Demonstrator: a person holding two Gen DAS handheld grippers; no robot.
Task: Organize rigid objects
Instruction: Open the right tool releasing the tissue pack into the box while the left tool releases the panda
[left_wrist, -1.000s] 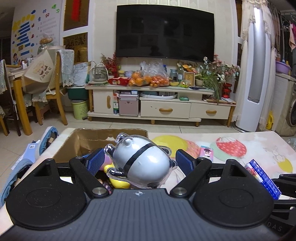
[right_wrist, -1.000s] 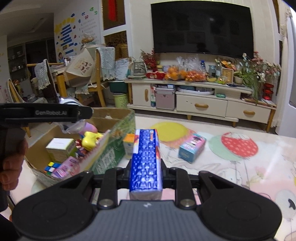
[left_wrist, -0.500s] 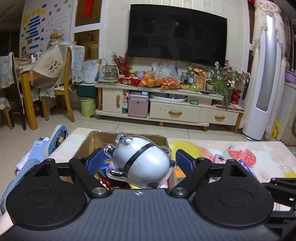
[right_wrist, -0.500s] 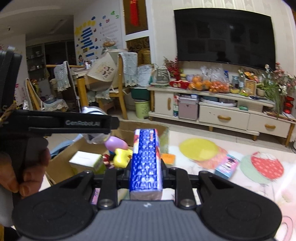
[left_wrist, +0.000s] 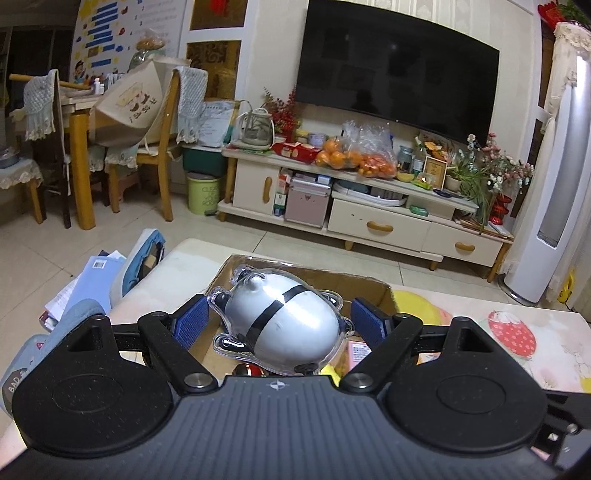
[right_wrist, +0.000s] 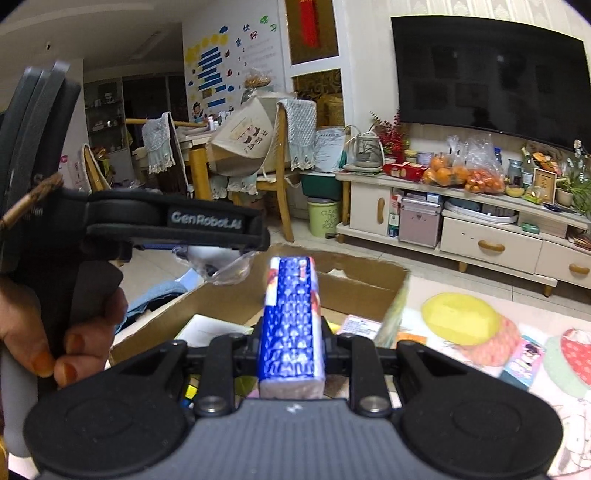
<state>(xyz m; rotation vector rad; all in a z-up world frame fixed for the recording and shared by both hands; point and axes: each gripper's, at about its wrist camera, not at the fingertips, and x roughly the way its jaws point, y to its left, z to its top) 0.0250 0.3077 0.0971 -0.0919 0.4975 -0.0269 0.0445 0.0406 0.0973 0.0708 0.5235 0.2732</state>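
Cardboard box (right_wrist: 229, 302) holds small toys; right tool (right_wrist: 291, 354) clamps a blue pack (right_wrist: 291, 325); left tool's (left_wrist: 280, 325) grip unclear.

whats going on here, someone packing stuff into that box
Yes. A person holds a gripper in each hand over an open cardboard box that already has items in it. The left gripper holds a grey toy in a clear plastic shell; the right gripper is shut on a blue packet. Neither is released yet.

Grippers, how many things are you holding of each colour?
Silver: 1, the toy in the left gripper
Blue: 1, the box in the right gripper
Total: 2
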